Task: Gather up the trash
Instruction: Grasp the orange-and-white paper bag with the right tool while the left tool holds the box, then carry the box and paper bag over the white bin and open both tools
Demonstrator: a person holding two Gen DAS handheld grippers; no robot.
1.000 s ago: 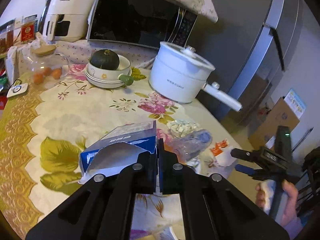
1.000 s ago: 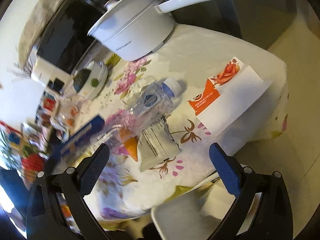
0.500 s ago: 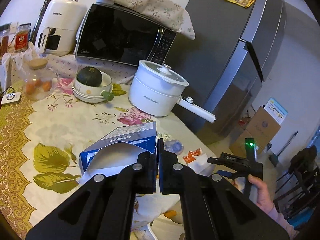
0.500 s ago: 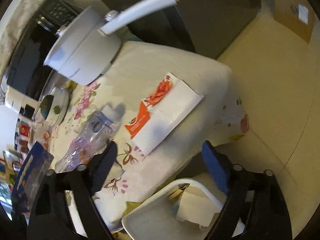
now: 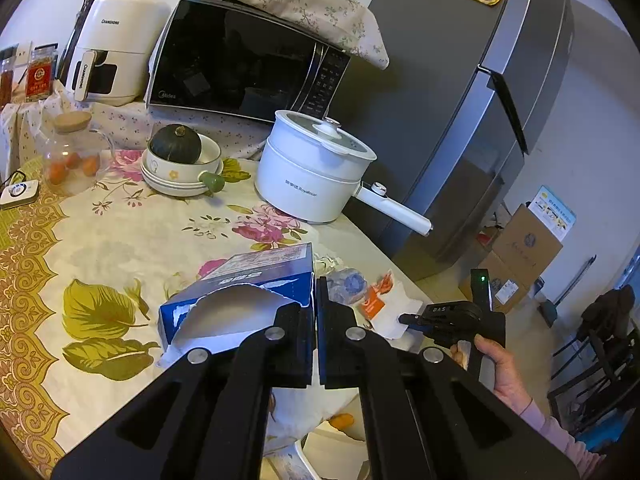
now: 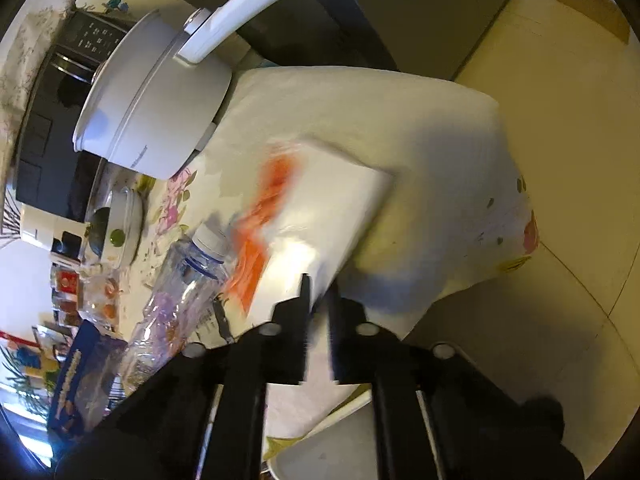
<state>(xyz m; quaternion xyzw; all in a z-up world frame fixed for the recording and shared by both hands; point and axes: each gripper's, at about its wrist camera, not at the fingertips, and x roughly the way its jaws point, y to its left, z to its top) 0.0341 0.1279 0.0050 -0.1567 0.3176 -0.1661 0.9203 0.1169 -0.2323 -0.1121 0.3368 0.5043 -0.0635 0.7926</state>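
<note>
My left gripper (image 5: 316, 312) is shut on the edge of a torn blue cardboard box (image 5: 240, 292), which it holds above the flowered tablecloth (image 5: 120, 240). The box also shows in the right wrist view (image 6: 84, 376). A white and orange paper bag (image 6: 320, 208) lies at the table's corner. My right gripper (image 6: 318, 300) is closing its jaws on the bag's near edge, and white paper shows between the pads. In the left wrist view, that right gripper (image 5: 404, 319), held in a hand (image 5: 496, 372), touches the bag (image 5: 384, 308). A crushed plastic bottle (image 6: 180, 280) lies beside the bag.
A white electric pot (image 5: 312, 172) with a long handle stands behind the trash, with a bowl holding a squash (image 5: 180, 160), a microwave (image 5: 240, 60) and a grey fridge (image 5: 460, 120) nearby. A white bin (image 6: 320, 448) sits below the table edge. A cardboard carton (image 5: 520, 256) is on the floor.
My right gripper came down to the paper bag and its jaws went from wide open to nearly together on the bag's edge. My left gripper lifted back a little, still holding the box.
</note>
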